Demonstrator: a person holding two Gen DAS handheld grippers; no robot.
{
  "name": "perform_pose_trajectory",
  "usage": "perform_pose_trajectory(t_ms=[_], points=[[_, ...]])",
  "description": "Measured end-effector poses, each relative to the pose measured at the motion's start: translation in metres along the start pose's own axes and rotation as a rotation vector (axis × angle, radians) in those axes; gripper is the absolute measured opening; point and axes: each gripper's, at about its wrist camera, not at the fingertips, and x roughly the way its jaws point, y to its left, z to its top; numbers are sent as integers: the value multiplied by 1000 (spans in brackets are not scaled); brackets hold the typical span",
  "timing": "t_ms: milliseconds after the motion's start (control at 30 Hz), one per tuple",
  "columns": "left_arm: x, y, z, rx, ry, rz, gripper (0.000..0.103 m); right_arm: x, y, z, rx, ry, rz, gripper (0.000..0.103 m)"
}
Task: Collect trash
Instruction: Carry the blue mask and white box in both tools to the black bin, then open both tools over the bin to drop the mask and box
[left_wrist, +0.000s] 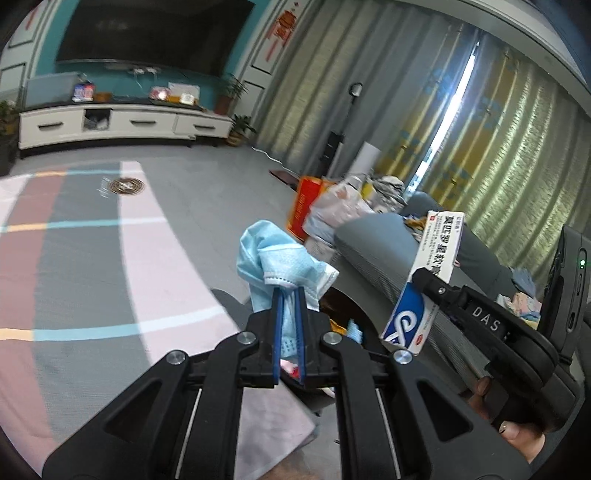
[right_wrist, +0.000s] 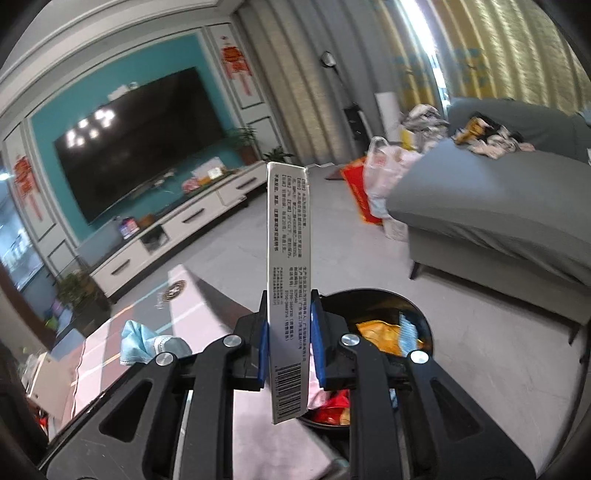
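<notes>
Blue mask (left_wrist: 275, 262), crumpled, is clamped between the jaws of the left gripper (left_wrist: 290, 295); most of its bulk bunches above the jaw tips, so the hold is on a fold near its edge. Carton (right_wrist: 289, 288), a slim medicine box, is clamped across its narrow faces by the right gripper (right_wrist: 289, 306), standing upright with the barcode end down. Both jaws are nearly together on their loads.

Bin (right_wrist: 421, 314), black and round, sits on the floor just below and ahead of both grippers; orange and red wrappers (right_wrist: 380, 332) already lie inside. Judgement: both pieces are held high and over the rim so a release drops them straight in. The carton looks better centred than the mask. Sofa (right_wrist: 498, 206) stands behind the bin.
</notes>
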Motion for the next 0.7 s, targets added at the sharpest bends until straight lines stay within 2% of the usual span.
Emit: perform_pose_trajectory(t_ms=[200, 300, 467, 600, 700], points=[[49, -1, -9, -46, 75, -86, 8, 25, -24, -7, 56, 71, -80, 20], [65, 1, -17, -53, 111, -92, 8, 35, -38, -9, 96, 100, -76, 20], [105, 2, -29, -97, 232, -142, 8, 52, -52, -14, 130, 155, -94, 20], [125, 1, -37, -119, 269, -174, 8, 67, -57, -17, 140, 203, -125, 20], [137, -1, -44, -116, 293, -169, 8, 82, -61, -22, 144, 250, -152, 20]])
